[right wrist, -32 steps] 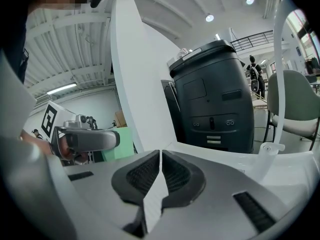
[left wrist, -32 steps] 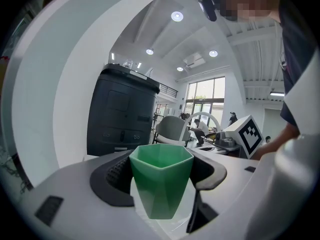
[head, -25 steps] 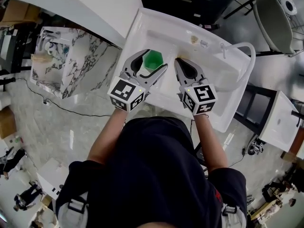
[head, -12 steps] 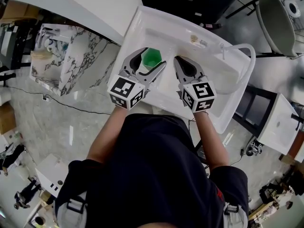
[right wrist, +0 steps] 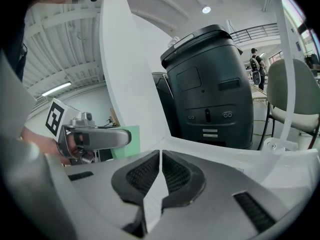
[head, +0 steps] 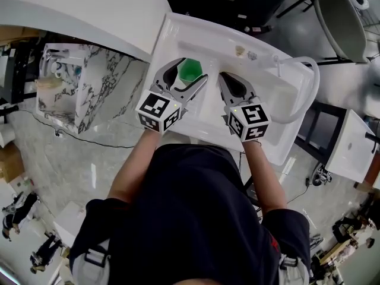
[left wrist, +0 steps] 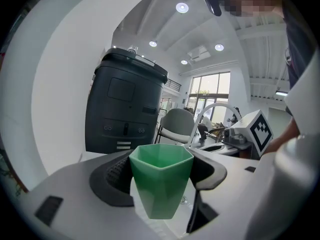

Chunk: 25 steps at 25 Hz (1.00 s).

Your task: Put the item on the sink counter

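Note:
A green faceted plastic cup [head: 190, 70] stands upright between the jaws of my left gripper [head: 189, 71], which is shut on it above the white sink [head: 270, 132]. In the left gripper view the cup [left wrist: 161, 184] fills the gap between both black pads, its open mouth up. My right gripper [head: 228, 76] hangs beside it over the basin, jaws shut with nothing between them; in the right gripper view the right gripper [right wrist: 160, 171] shows its pads almost touching, and a corner of the cup [right wrist: 126, 141] shows behind the left gripper.
A curved white faucet [head: 303, 82] rises at the sink's right side. A white counter slab [head: 77, 8] lies to the left, with a marble-patterned block [head: 95, 82] below it. A dark bin [right wrist: 212, 89] stands behind the sink, and a grey chair [head: 341, 22] at the far right.
Both grippers have shifted slightly forward and lower over the sink, the cup travelling with the left one. Neither pair of jaws has changed.

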Each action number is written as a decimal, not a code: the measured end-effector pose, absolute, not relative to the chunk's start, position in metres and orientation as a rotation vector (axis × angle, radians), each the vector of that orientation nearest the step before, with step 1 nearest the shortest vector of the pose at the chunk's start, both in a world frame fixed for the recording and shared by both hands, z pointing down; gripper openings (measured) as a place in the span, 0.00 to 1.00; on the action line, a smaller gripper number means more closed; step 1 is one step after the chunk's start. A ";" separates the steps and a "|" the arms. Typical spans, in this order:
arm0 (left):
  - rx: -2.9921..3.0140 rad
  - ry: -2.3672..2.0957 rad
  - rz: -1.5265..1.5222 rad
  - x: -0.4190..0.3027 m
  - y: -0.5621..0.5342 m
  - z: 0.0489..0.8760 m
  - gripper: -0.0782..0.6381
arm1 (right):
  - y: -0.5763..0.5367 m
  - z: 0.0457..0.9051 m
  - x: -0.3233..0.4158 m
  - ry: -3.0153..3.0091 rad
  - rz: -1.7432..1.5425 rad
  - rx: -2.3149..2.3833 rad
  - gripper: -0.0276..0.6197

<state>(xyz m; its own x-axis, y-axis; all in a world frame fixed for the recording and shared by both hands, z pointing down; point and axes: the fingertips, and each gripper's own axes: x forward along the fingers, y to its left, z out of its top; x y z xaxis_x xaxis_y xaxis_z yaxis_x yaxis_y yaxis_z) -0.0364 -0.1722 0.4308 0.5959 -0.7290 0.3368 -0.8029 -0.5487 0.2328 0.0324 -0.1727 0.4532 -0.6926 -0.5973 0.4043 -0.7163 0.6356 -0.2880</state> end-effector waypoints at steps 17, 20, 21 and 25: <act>2.477 -1.123 0.302 -0.052 -0.223 0.460 0.55 | -0.198 0.477 0.021 -2.477 0.685 1.162 0.10; 2.481 -1.117 0.300 -0.052 -0.233 0.463 0.55 | -0.203 0.479 0.021 -2.463 0.698 1.175 0.10; 2.483 -1.115 0.298 -0.051 -0.236 0.465 0.55 | -0.205 0.480 0.021 -2.459 0.701 1.179 0.10; 2.496 -1.111 0.296 -0.049 -0.249 0.470 0.55 | -0.210 0.486 0.023 -2.441 0.715 1.189 0.10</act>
